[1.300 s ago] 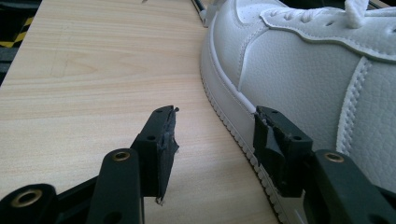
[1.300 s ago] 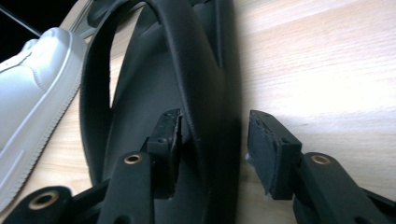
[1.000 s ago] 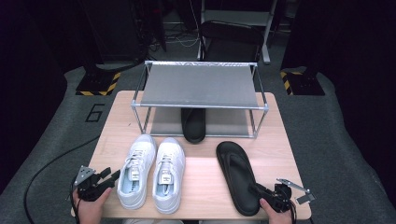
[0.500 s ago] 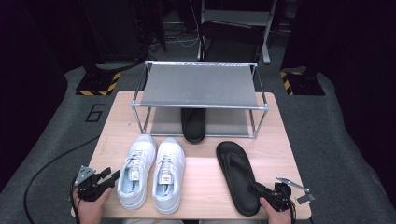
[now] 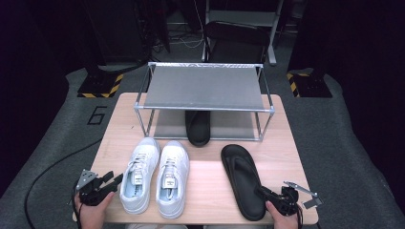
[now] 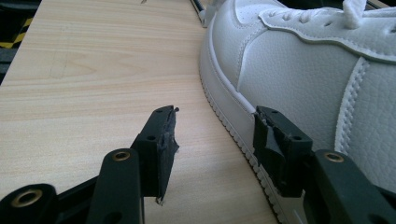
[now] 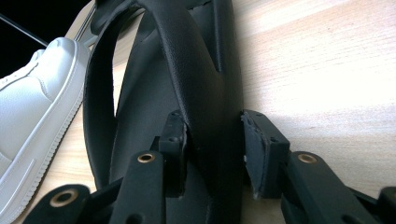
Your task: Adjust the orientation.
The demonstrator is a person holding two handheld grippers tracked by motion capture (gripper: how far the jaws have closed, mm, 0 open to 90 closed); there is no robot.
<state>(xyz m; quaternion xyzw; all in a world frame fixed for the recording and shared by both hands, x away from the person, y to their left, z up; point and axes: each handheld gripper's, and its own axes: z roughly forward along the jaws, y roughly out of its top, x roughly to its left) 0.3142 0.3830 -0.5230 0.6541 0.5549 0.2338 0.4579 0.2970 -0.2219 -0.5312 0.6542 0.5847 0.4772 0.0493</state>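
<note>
A pair of white sneakers [image 5: 155, 177] stands side by side at the front left of the wooden table [image 5: 210, 157]. To their right lies a black flip-flop [image 5: 242, 177], toe pointing away. My left gripper [image 5: 113, 182] is open beside the left sneaker [image 6: 308, 70], its right jaw close against the sole's edge, the left jaw over bare wood. My right gripper [image 5: 266, 193] is at the flip-flop's heel [image 7: 210, 112]. Its jaws press the sole from both sides, and the strap arches ahead of them.
A metal shoe rack [image 5: 205, 88] with a grey top shelf stands at the back of the table. A second black flip-flop [image 5: 197, 126] lies under it. Dark floor surrounds the table, and cables trail from both grippers at the front edge.
</note>
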